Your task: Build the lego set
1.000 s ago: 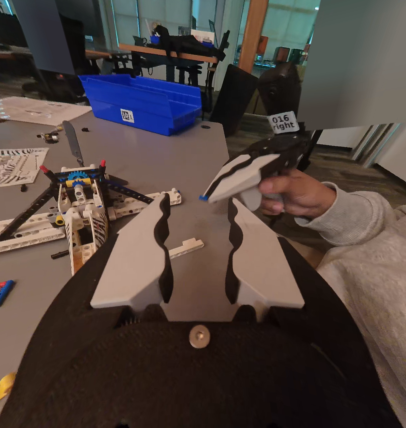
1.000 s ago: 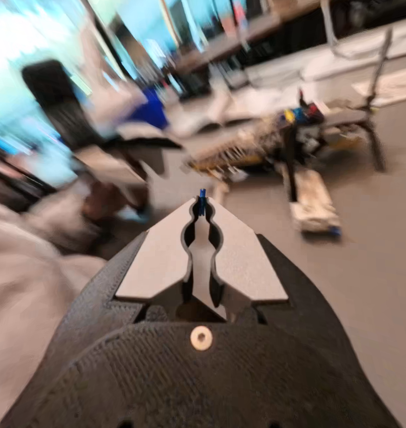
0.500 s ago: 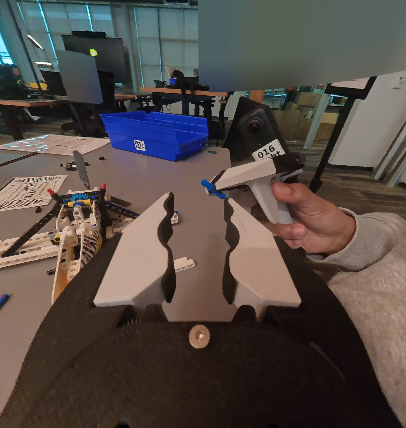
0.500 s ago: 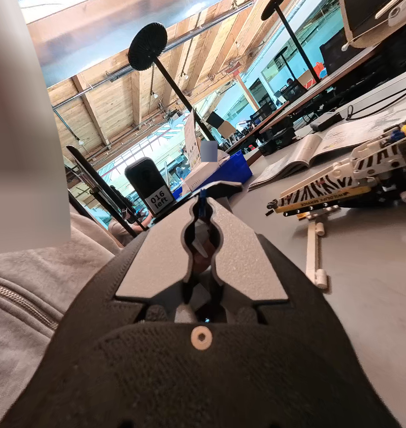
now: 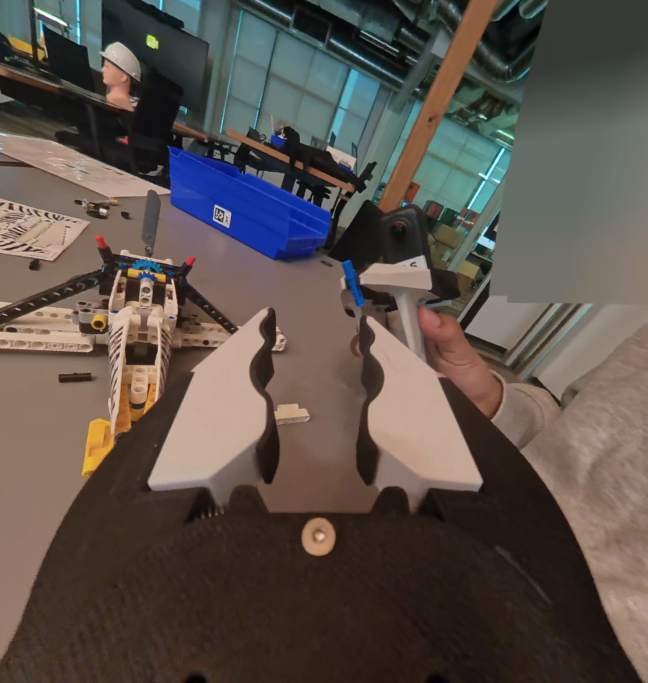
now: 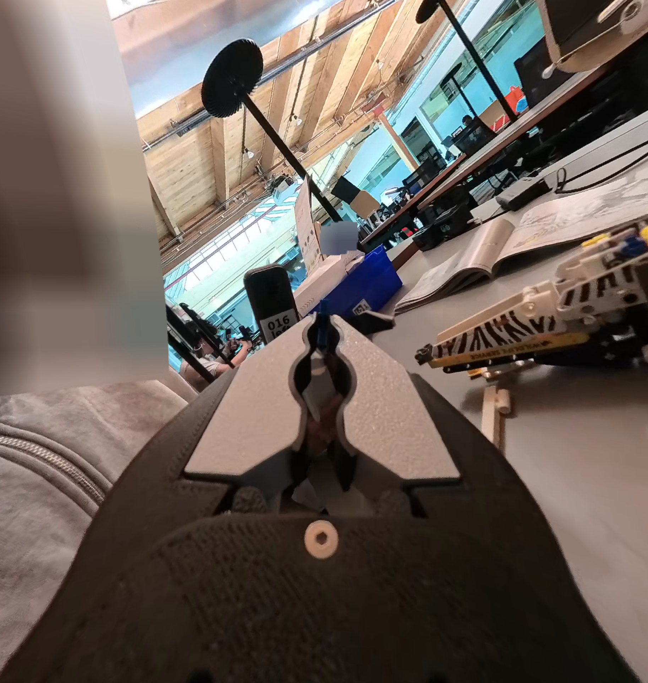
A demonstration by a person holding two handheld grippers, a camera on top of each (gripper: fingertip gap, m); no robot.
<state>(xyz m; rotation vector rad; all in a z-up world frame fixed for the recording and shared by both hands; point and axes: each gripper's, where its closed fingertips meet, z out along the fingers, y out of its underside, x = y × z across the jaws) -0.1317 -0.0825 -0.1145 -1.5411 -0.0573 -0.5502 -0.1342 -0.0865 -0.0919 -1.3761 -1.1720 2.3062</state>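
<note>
My left gripper (image 5: 316,325) is open and empty, held above the grey table (image 5: 315,454). My right gripper (image 6: 323,319) is shut on a small blue pin (image 6: 321,327) at its fingertips. In the left wrist view the right gripper (image 5: 352,292) is just beyond my left gripper's right fingertip, with the blue pin (image 5: 353,283) standing nearly upright in it. The part-built model (image 5: 139,325), white with zebra stripes, black beams and a blue gear, lies on the table to the left. It also shows in the right wrist view (image 6: 536,329) at the right.
A small white beam (image 5: 292,413) lies under my left gripper. A blue bin (image 5: 248,210) stands at the back. An instruction sheet (image 5: 26,229) and loose small parts lie at the left, with a yellow piece (image 5: 95,445) near the model. An open booklet (image 6: 499,247) lies behind the model. Less than 4 cm separates the two grippers' tips. From the left gripper's tips to the yellow piece (image 5: 95,445) is close to 12 cm.
The right gripper has turned the blue pin from pointing sideways to nearly upright and come closer to my left gripper's right fingertip. My left gripper stays open and has tilted its view.
</note>
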